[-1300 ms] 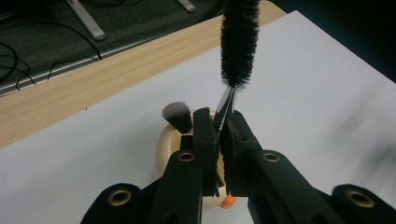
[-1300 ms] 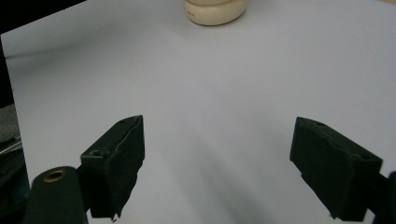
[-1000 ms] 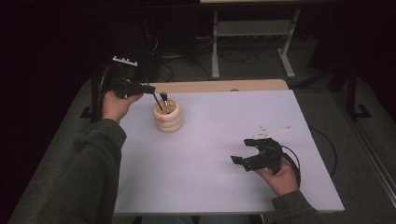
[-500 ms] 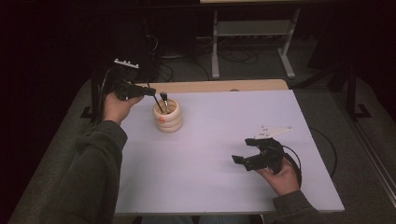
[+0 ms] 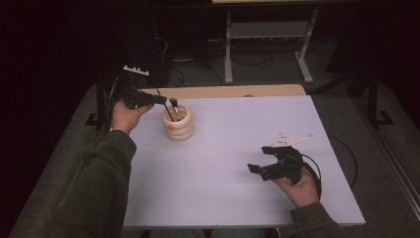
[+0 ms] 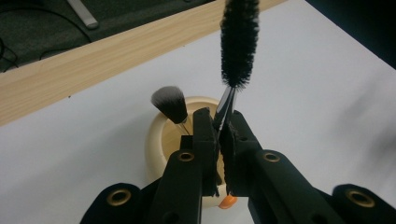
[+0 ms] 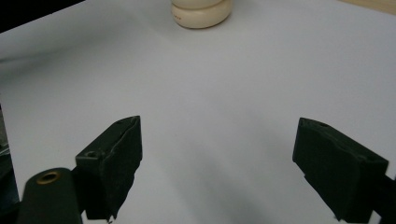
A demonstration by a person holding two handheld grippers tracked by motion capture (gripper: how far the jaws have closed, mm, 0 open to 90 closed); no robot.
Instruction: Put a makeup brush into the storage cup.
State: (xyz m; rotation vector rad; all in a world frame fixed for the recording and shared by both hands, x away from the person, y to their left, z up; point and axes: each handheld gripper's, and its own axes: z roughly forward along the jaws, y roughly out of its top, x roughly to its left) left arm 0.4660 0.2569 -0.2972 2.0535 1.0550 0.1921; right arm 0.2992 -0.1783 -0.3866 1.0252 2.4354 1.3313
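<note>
A cream ribbed cup point(image 5: 179, 127) stands on the white table point(image 5: 233, 124) at the far left. My left gripper point(image 5: 162, 100) hovers just left of its rim, shut on the thin handle of a long black bristle brush point(image 6: 239, 42), which rises above the cup point(image 6: 161, 140). The jaws of this gripper point(image 6: 219, 125) press together on the handle right below the bristles. A second brush with a fluffy black-and-white head point(image 6: 170, 102) leans inside the cup. My right gripper point(image 5: 258, 159) rests low at the near right, jaws wide open and empty point(image 7: 219, 140), facing the cup point(image 7: 201, 11).
A pale wooden strip point(image 5: 223, 91) runs along the table's far edge. Beyond it lies a dark floor with cables and a metal stand point(image 5: 267, 34). Between the cup and the right gripper lies bare white table.
</note>
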